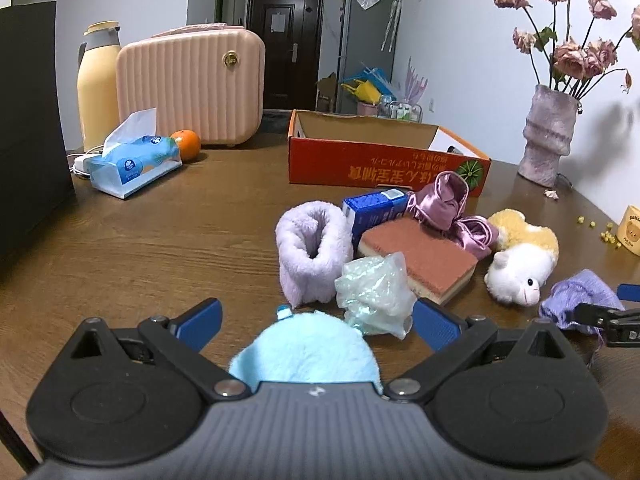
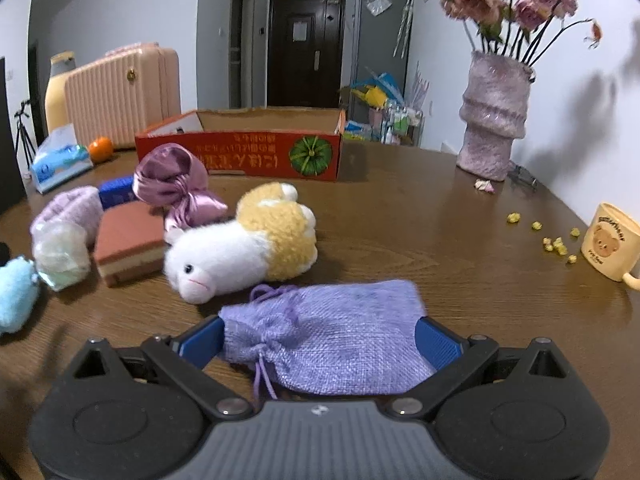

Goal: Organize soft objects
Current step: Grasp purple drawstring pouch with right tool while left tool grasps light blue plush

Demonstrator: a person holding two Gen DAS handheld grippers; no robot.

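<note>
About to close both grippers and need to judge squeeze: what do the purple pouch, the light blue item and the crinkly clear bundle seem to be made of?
Purple pouch: coarse woven fabric, burlap-like, matte; open weave and a drawstring cord show. Light blue item: fuzzy plush, probably soft stuffed pile. Crinkly bundle: thin translucent plastic film, glossy creases; contents unclear. All look compressible.

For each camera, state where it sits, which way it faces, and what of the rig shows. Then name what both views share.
Left wrist: on the left gripper, low over the table, facing the box and door; open blue fingers flank a blue plush.
Right wrist: on the right gripper, facing the same way; open fingers flank a purple pouch.
Shared: box, sheep plush, sponge, vase.
</note>
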